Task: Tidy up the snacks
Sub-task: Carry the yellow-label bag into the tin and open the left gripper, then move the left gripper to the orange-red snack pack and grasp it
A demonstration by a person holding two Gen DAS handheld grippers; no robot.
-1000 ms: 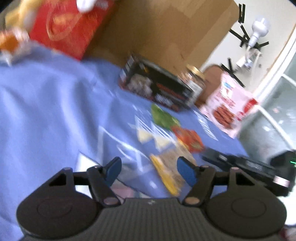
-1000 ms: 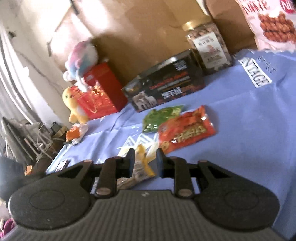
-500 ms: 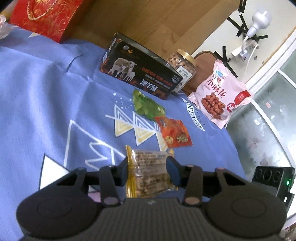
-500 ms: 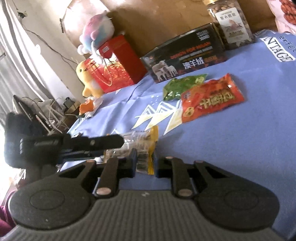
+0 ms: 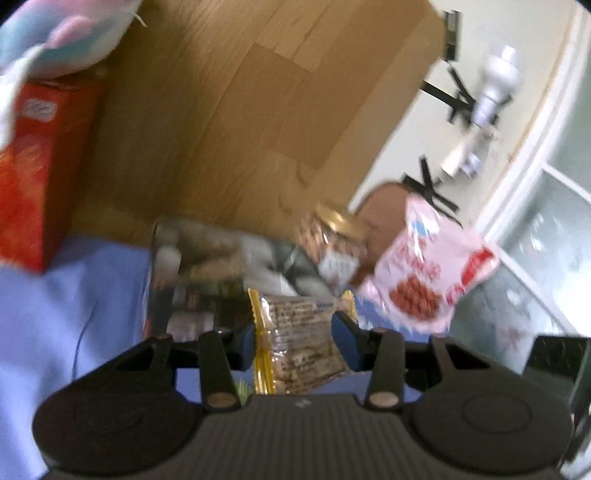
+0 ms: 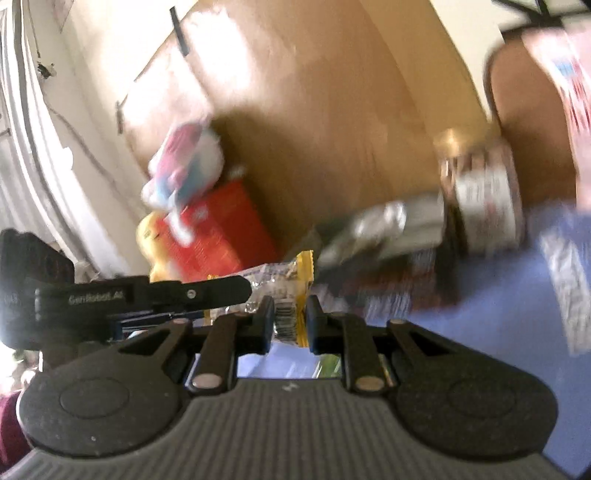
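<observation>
Gripping a clear snack packet [image 5: 295,343] with yellow sealed ends, the left claw [image 5: 300,341] is seen with its blue-padded fingers [image 5: 345,341] pressed against the packet's two sides, the packet standing up between them and raised clear of the blue cloth on the bench [image 5: 66,302]. The same packet [image 6: 291,295] is also pinched at one yellow end by the right claw [image 6: 290,323], whose jaws are drawn close together on it; its jaws have just been closing, as have those of the left claw, with the packet between them in both cases. From the right wrist view the left claw [image 6: 236,290] is seen reaching in from the left, just ahead of the right claw's fingers, at the packet's other end. Beyond the packet, a dark printed box [image 5: 207,280] is laid on the cloth, heavily blurred. To the right of the box, a jar of nuts with a gold lid [image 5: 332,247] is stood, and further right a pink bag of peanuts [image 5: 428,269] is propped. Far to the left of the left claw, a red box [image 5: 40,177] is stood with a pastel plush toy [image 5: 62,33] on top of it. Behind everything a large sheet of brown cardboard [image 5: 258,110] is leaned.
</observation>
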